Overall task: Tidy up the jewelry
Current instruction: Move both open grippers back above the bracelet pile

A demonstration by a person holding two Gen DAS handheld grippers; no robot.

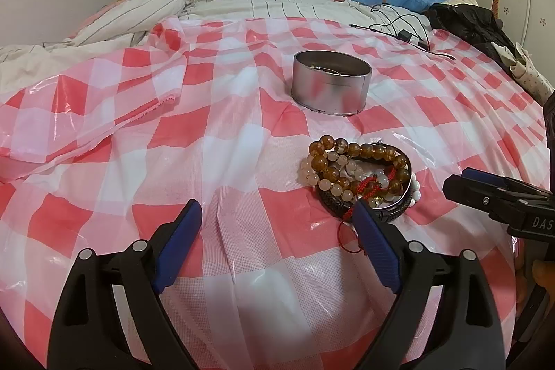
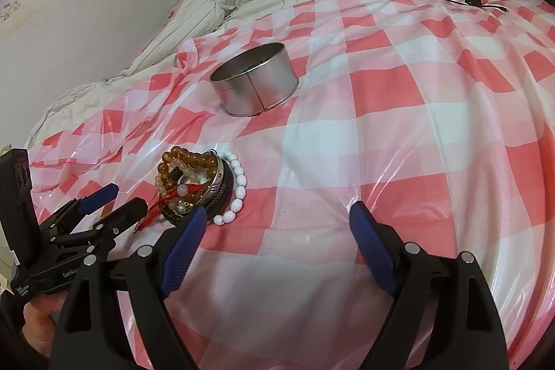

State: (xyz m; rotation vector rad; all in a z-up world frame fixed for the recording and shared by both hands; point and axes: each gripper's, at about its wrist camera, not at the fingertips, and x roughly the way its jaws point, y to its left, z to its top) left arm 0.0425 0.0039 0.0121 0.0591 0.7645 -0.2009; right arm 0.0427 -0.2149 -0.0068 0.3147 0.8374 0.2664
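Bracelets lie tangled in one small heap on the red-and-white checked plastic sheet, which is my landmark throughout. Nearest on that sheet, the left gripper stands with its jaws spread wide and empty, its right-hand pad just at the near edge of the heap, over a red cord loop. The right gripper is likewise wide open and holds nothing, its left-hand pad touching or just beside the heap's near edge.

The heap looks light but awkward: amber and pale bead strands should roll and slip, the red cord is limp, and a stiff metal bangle with a dark braided band offers the firmest hold. I would pinch the bangle's rim or one single strand; pulling could drag the rest, since everything interlocks. A white bead bracelet lies on the heap's outer side, easiest to separate.

Farther back on the sheet stands an open metal tin, well apart from the heap. Its contents are hard to make out; something thin glints inside. How many bracelets there are I cannot tell.
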